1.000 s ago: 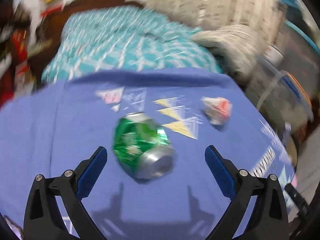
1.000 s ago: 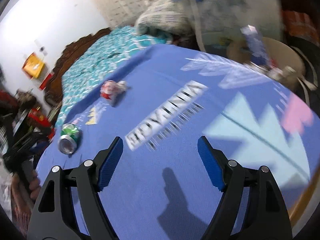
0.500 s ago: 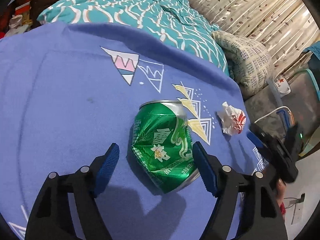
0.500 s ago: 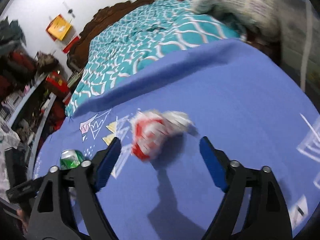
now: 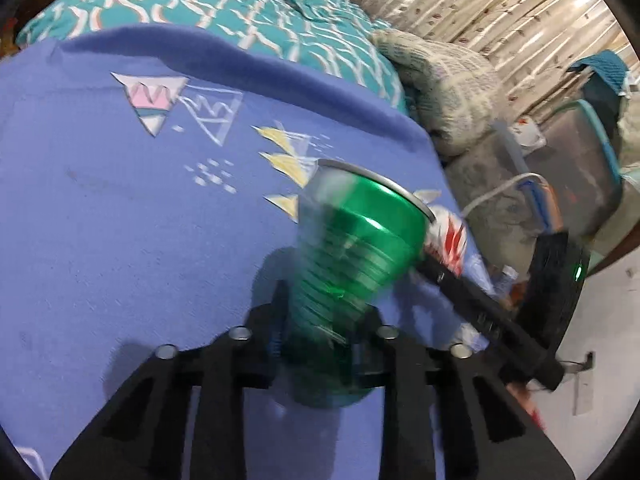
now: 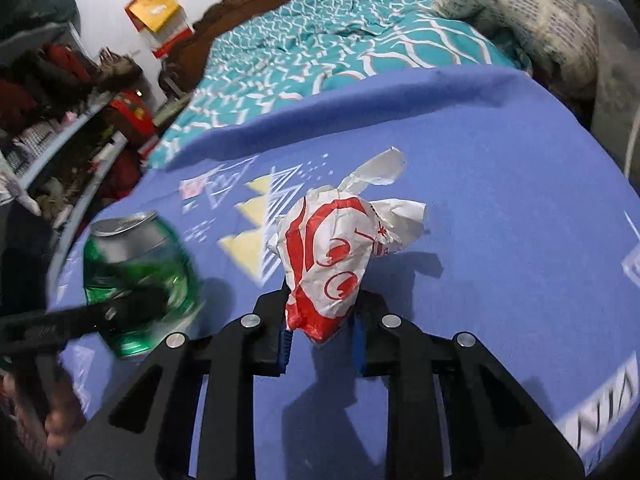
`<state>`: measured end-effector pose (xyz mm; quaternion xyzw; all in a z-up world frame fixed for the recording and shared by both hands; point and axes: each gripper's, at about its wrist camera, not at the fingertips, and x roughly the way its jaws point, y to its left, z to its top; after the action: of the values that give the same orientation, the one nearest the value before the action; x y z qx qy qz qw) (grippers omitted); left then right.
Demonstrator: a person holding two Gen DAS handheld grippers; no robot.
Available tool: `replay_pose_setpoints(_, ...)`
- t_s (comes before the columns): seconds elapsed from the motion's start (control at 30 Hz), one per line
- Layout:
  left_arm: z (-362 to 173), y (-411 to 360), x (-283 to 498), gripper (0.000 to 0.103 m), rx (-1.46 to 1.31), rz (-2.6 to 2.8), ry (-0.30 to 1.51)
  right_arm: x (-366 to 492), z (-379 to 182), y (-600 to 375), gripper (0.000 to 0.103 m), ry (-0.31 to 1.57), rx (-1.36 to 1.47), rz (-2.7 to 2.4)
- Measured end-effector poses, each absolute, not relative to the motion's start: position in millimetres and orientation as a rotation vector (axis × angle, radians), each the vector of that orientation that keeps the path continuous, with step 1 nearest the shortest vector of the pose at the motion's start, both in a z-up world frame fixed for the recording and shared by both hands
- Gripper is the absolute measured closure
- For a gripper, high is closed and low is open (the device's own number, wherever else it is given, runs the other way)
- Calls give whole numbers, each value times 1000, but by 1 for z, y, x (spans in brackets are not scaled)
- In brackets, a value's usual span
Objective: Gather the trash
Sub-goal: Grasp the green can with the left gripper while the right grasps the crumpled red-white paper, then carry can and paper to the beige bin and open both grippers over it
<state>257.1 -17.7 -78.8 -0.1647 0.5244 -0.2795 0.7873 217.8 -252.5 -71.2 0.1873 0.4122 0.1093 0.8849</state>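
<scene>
A dented green drink can (image 5: pixel 352 256) stands tipped up between the fingers of my left gripper (image 5: pixel 324 344). The jaws are closing and the pads press its lower sides. The can blurs with motion. In the right wrist view, a crumpled red-and-white paper wrapper (image 6: pixel 332 256) sits between the blue pads of my right gripper (image 6: pixel 322 328). Those jaws are closing too and pinch its lower end. Both lie on the purple printed cloth (image 5: pixel 120 220). The can (image 6: pixel 140 256) and the wrapper (image 5: pixel 448 240) are close side by side.
A bed with a teal patterned cover (image 6: pixel 320 40) lies beyond the cloth, and a printed pillow (image 5: pixel 448 76) at its right. A clear plastic bin (image 5: pixel 580 160) stands right of the table. Cluttered shelves (image 6: pixel 60 120) line the left. A hand (image 6: pixel 60 412) holds the left gripper.
Both grippers have narrowed from wide open onto their objects. The can has tipped from lying to upright in the left jaws. The right gripper moved up to the wrapper and pinched it.
</scene>
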Motion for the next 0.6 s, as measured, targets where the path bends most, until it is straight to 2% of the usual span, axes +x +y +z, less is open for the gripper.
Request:
replay_pose_setpoints(0.27,-69,-88,214,84,-232,-765,1159,126,-72,-334,78,805,465,106)
replay_pose_setpoints(0.43,-54,-185,193,85,-126,-932,1181,74,-60,-429,78,725,495,-78)
replay_pose_setpoints(0.6,-34,-316,167,85,29,-1108,1166,27,-69,-538,77,699,542,-289)
